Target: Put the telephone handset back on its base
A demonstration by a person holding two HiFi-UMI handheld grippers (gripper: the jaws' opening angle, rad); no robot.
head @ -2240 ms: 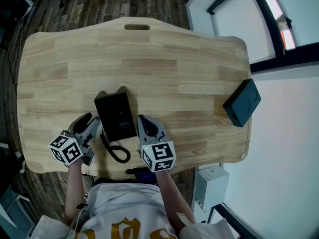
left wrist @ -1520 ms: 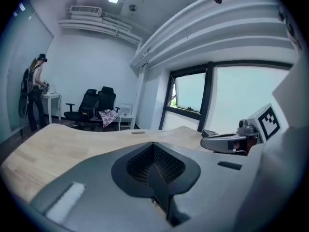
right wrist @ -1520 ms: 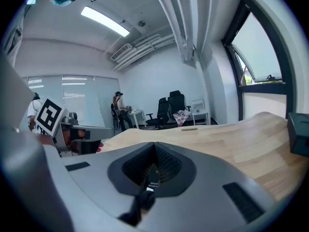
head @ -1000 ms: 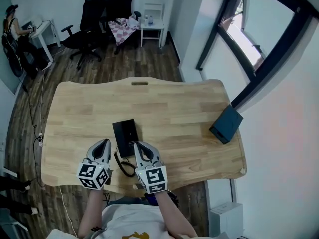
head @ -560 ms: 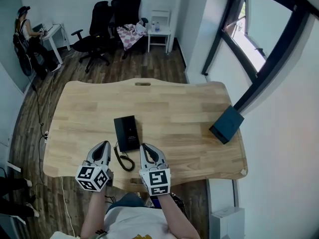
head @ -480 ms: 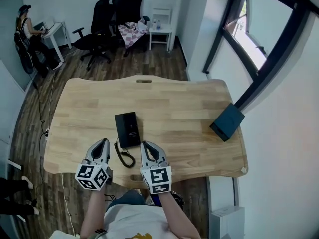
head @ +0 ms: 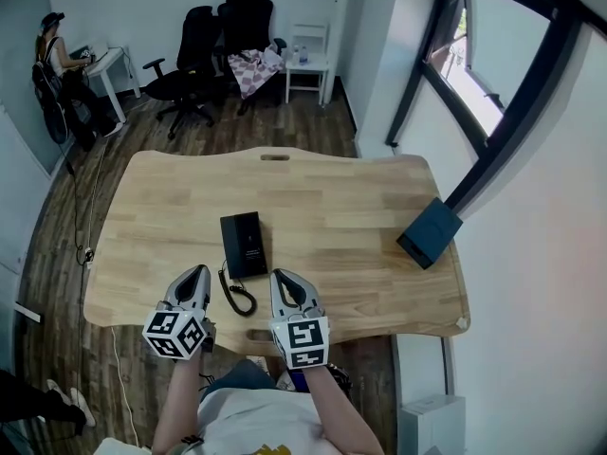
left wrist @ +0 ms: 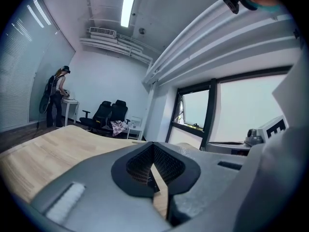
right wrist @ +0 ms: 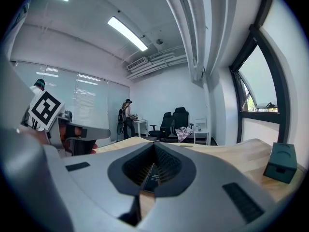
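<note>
Nearest us, the left gripper (head: 195,275) and the right gripper (head: 282,277) hover over the near edge of the table (head: 332,207), both clenched on nothing, with their jaws pressed together. Between them lies the coiled cord (head: 237,297), which runs up to the black telephone (head: 244,245) just beyond, apart from both grippers.

We see no loose handset on the table, so we judge that it already sits on its base, though we cannot separate the 2 parts. The task looks finished. The next move, if any, calls only for checking the seating and keeping clear of the cord.

The table is pale wood, bare but for a dark box (head: 429,232) at its right edge. Beyond are a dark plank floor (head: 57,207), 2 black office chairs (head: 223,27), a person at a desk (head: 52,50) far left, and a tall window (head: 474,55) on the right.
</note>
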